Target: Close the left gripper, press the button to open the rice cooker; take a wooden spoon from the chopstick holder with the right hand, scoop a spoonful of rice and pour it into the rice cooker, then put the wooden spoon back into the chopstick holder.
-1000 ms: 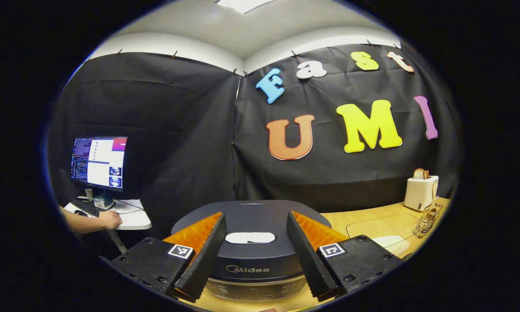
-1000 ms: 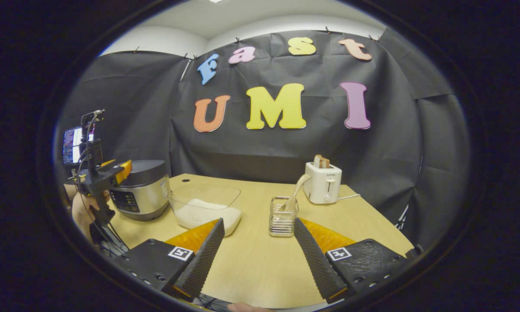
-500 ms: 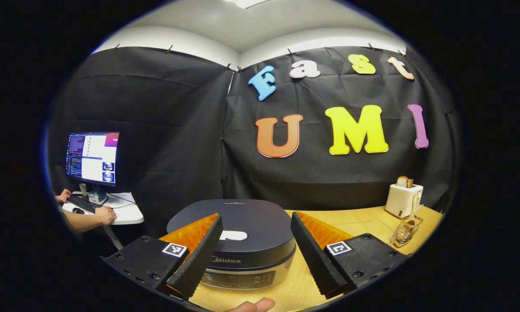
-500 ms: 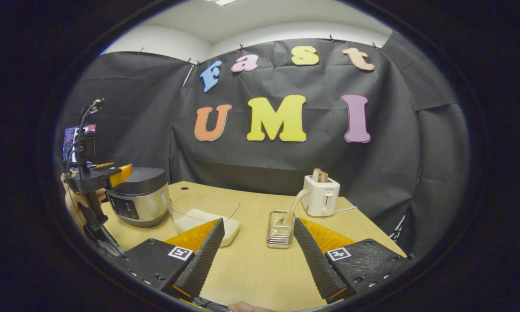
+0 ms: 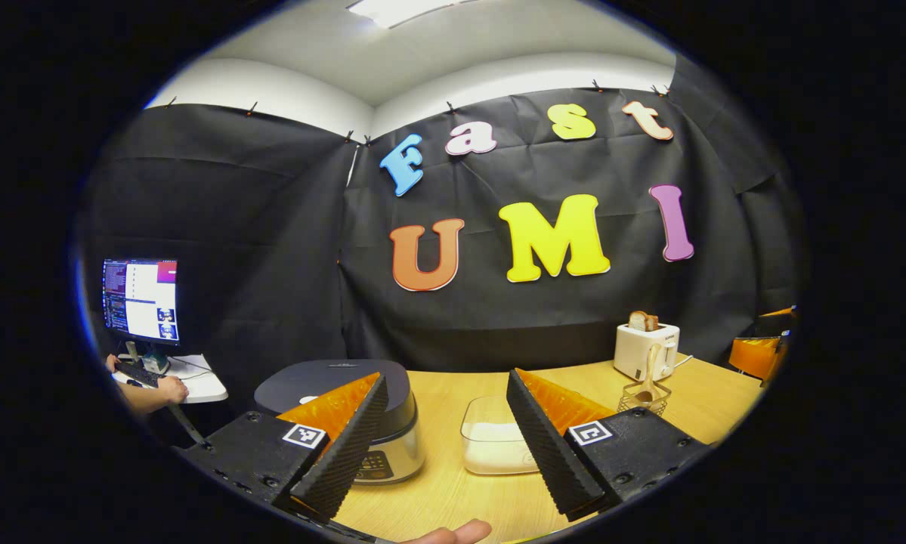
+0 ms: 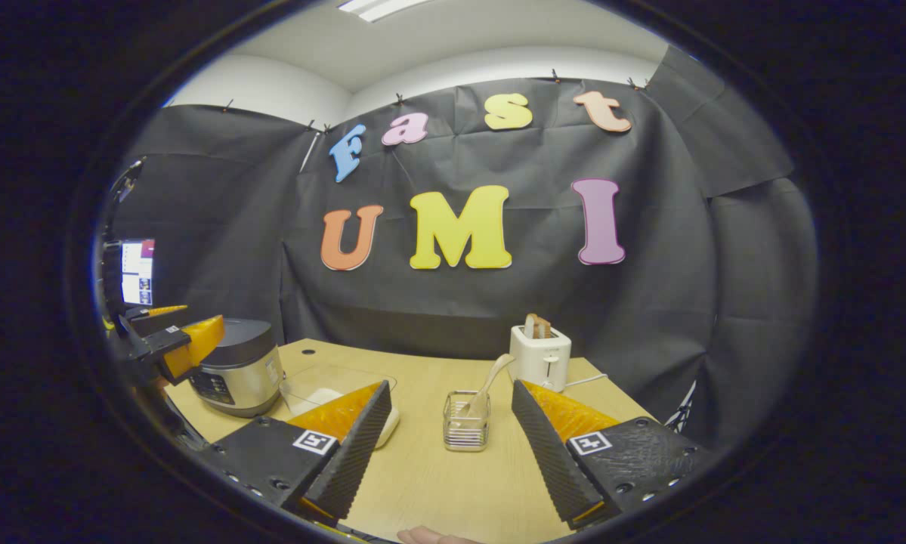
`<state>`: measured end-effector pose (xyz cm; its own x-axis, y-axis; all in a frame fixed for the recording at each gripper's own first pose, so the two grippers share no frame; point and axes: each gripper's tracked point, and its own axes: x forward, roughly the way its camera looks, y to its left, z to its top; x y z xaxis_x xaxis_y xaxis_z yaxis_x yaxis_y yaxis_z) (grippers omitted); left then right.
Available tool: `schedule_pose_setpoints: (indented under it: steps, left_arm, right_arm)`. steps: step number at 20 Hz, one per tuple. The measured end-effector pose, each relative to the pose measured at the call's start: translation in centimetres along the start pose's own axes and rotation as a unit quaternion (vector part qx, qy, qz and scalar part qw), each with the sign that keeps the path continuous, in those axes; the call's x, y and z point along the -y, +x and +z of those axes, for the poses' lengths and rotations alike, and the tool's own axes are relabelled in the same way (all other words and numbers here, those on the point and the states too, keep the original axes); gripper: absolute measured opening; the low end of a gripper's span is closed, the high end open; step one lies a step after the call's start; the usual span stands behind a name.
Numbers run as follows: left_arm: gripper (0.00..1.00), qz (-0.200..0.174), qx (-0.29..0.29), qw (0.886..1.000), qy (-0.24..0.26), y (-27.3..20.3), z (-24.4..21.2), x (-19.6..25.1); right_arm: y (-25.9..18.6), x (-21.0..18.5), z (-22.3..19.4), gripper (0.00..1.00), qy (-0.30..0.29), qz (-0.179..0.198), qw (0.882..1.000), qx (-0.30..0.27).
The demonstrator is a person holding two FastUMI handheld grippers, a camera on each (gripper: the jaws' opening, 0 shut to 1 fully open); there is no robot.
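Note:
The rice cooker (image 5: 332, 378) stands at the table's left with its dark lid down; my left gripper (image 5: 445, 378) is open, drawn back from it, its left finger overlapping the cooker. A clear tub of rice (image 5: 494, 446) sits beside the cooker. The wire chopstick holder (image 6: 465, 419) stands mid-table, and the wooden spoon (image 6: 487, 381) leans in it. My right gripper (image 6: 450, 385) is open and empty, short of the holder. In the right gripper view the left gripper (image 6: 173, 347) hovers just left of the cooker (image 6: 241, 366). The other gripper (image 5: 759, 355) shows at the far right.
A white toaster (image 6: 541, 355) with bread stands behind the holder near the back wall. The wooden table (image 6: 437, 483) has bare room in front. Off the table's left, a person's hand (image 5: 169, 389) rests at a keyboard under a monitor (image 5: 141, 301).
My left gripper has pulled back from over the cooker and turned right; the cooker slid from between its fingers to the left. The right gripper drew back a little. Both stayed open.

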<state>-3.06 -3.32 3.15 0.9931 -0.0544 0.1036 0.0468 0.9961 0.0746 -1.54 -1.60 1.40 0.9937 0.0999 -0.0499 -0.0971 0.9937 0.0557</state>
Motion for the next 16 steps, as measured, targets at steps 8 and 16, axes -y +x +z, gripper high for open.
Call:
schedule_pose_setpoints:
  steps: [8,16]
  left_arm:
    - [0.99,0.007,0.008,1.000,-0.006,-1.4,-0.5,0.8]
    - [0.99,-0.004,-0.015,0.999,-0.031,-0.8,-1.7,0.8]
  right_arm:
    - [0.7,-0.5,-1.7,0.96,0.021,0.019,0.999,-0.025]
    - [1.2,-0.2,-2.3,0.92,0.022,0.006,0.999,-0.026]
